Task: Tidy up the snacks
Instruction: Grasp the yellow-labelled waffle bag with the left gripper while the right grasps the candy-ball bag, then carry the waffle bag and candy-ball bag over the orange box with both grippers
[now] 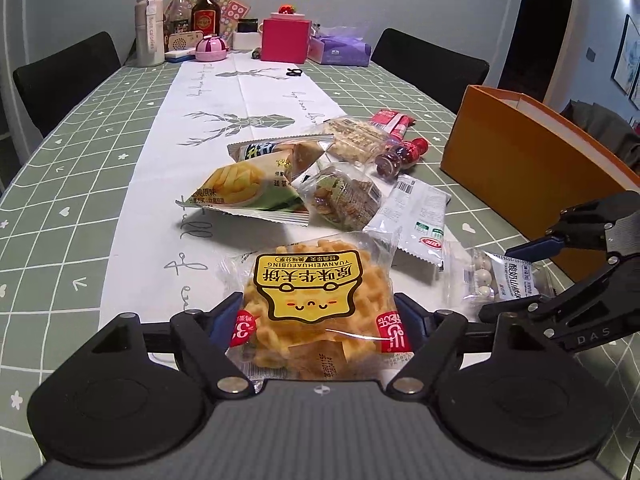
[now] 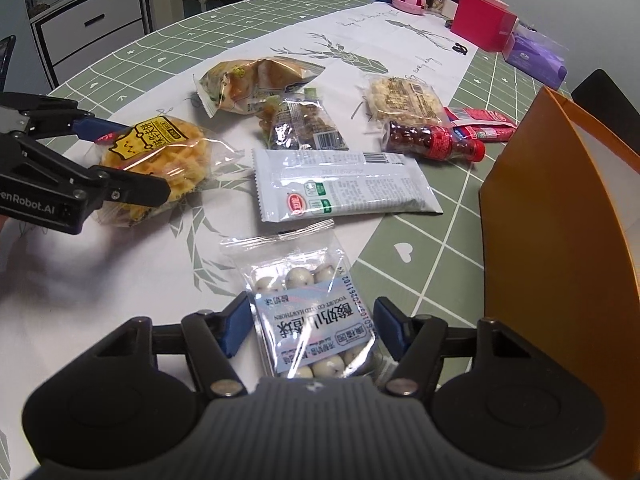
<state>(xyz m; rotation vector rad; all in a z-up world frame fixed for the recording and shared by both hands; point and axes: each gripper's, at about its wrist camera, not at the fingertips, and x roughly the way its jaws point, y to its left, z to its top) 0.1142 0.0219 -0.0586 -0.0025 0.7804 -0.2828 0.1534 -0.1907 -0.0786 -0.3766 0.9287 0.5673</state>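
A: Your left gripper (image 1: 318, 316) has the waffle pack (image 1: 310, 300) between its blue pads (image 1: 222, 318); the pads sit against the wrapper on both sides, so it is clamped on that pack.

B: And my right one?

A: Your right gripper (image 2: 308, 326) straddles the bag of yogurt-coated balls (image 2: 308, 312) lying on the bench (image 2: 120, 280). The right pad touches the wrapper's edge, but a sliver of cloth shows between the left pad and the bag, so the jaws stand apart around it, not pressing it.

B: What lies just past those two?

A: Beyond the yogurt bag, a white flat packet (image 2: 340, 184) lies back-side up on the white runner (image 2: 132, 264). Beside it, further off, is a clear pack of brown nut snacks (image 2: 304, 128), and behind that a yellow-and-green chip bag (image 2: 248, 84).

B: And to the right?

A: A small bottle of dark red candies (image 2: 432, 142) lies on its side, touching a clear pack of pale puffed bars (image 2: 404, 96). A red wrapper (image 2: 480, 124) lies just beyond the bottle. The orange box (image 2: 560, 216) stands open at the bench's right edge, near the yogurt bag.

B: At the far end?

A: A pink box (image 1: 285, 40), a purple tissue pack (image 1: 340, 50), a brown bottle (image 1: 206, 12) and a white tumbler (image 1: 150, 28), with a black chair (image 1: 68, 76) on each side.
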